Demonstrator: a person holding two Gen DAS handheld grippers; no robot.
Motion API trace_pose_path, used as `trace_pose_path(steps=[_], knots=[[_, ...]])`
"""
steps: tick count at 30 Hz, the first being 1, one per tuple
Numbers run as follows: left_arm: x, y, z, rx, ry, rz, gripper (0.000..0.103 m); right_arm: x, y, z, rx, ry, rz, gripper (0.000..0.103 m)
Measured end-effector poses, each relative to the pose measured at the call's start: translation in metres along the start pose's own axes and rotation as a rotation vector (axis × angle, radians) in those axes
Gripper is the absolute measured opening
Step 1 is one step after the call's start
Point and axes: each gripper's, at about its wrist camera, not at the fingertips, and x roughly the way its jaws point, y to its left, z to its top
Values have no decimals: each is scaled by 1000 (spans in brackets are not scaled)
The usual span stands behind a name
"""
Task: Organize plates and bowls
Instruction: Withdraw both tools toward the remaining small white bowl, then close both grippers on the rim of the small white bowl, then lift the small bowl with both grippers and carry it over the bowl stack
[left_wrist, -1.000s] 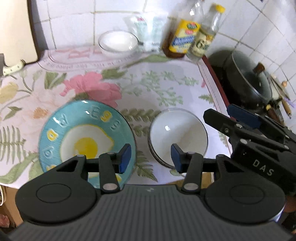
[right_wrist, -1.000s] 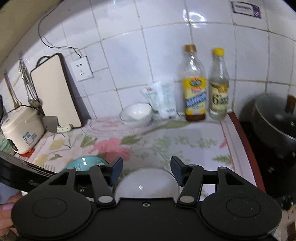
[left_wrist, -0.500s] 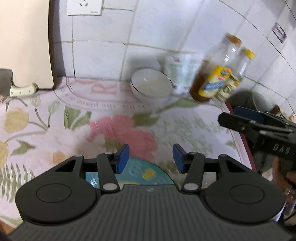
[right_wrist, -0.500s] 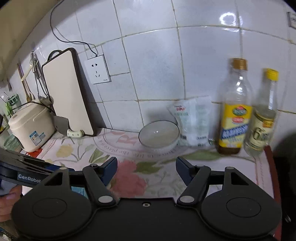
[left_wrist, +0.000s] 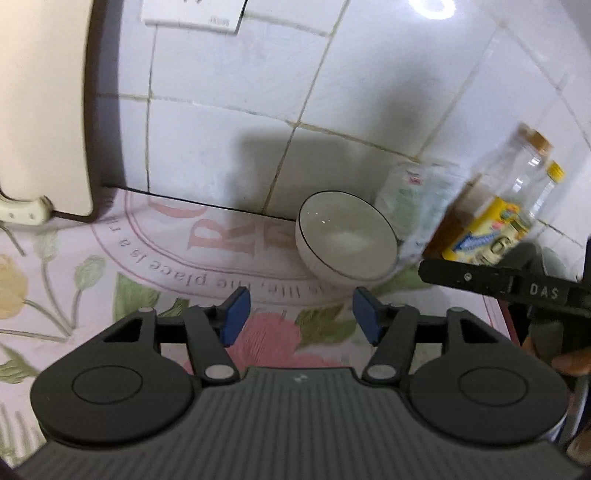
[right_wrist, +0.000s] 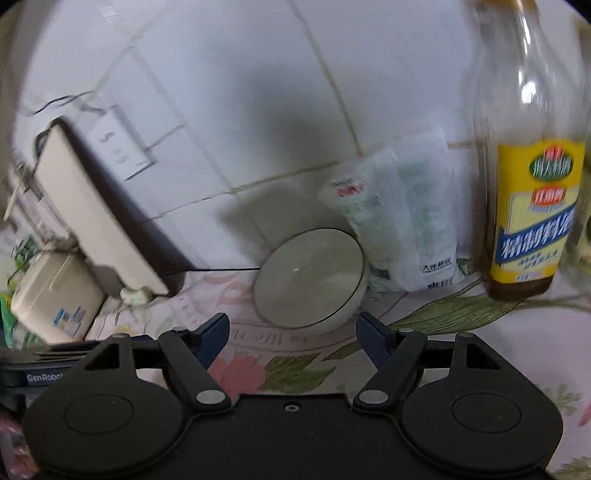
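A white bowl with a thin dark rim (left_wrist: 347, 236) stands on the floral cloth close to the tiled wall; it also shows in the right wrist view (right_wrist: 310, 277). My left gripper (left_wrist: 300, 319) is open and empty, just short of the bowl. My right gripper (right_wrist: 291, 336) is open and empty, also just short of the bowl. The right gripper's body (left_wrist: 509, 284) reaches in from the right in the left wrist view. The blue egg plate and the other white bowl are out of view.
A plastic bag (right_wrist: 402, 218) and a yellow-labelled bottle (right_wrist: 532, 184) stand right of the bowl against the wall. A second bottle (left_wrist: 550, 184) stands behind it. A cream board (right_wrist: 96, 218) leans on the wall at left, with a rice cooker (right_wrist: 55, 299) beside it.
Both grippers have moved forward toward the wall and the back bowl. The egg plate and the near white bowl have dropped out of view. Both stay open.
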Motion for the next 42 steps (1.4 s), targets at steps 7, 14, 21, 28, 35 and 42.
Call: trace_pose_path(steps=[7, 14, 21, 28, 35, 42], knots=[[51, -14, 22, 7, 5, 75, 61, 44, -13, 11, 58, 28, -75, 79], [91, -6, 32, -81, 92, 58, 54, 70, -17, 8, 128, 41, -105, 60], [101, -5, 28, -134, 130, 38, 13, 81, -26, 7, 200, 67, -140, 26], [99, -15, 26, -125, 114, 65, 13, 88, -27, 7, 230, 74, -183, 23], [87, -25, 19, -122, 149, 102, 12, 82, -10, 3, 219, 92, -216, 22], [20, -52, 21, -65, 139, 113, 12, 33, 16, 4, 239, 98, -169, 22]])
